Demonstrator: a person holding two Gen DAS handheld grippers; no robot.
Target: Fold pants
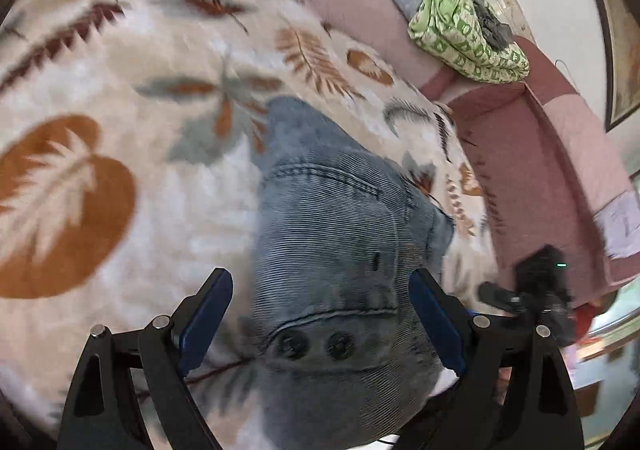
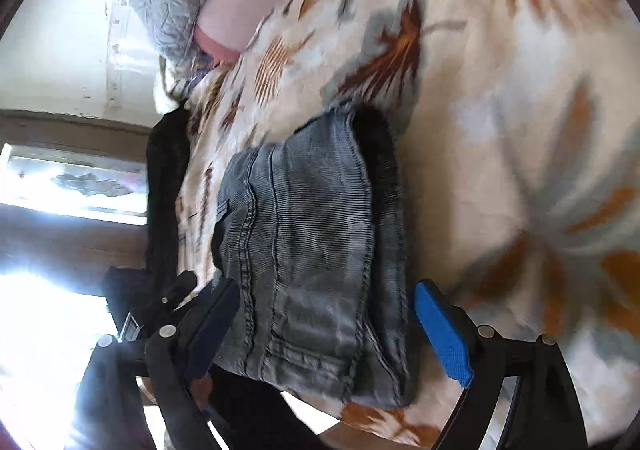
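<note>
Item: blue corduroy pants, folded compact on leaf-print blanket. Left claw and right claw both spread, straddling bundle, gripping nothing. Risk: snagged fabric unfolds layers.

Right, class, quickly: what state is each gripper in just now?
Left gripper: open, jaws spread either side of the folded jeans, holding nothing.
Right gripper: open, jaws straddling the jeans, holding nothing.

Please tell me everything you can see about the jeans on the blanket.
The jeans are faded blue-grey ribbed denim with stitched seams and two dark buttons near the waist. They lie folded into a compact bundle on the leaf-patterned blanket. Both tongs, left and right, are open around them without gripping.
</note>
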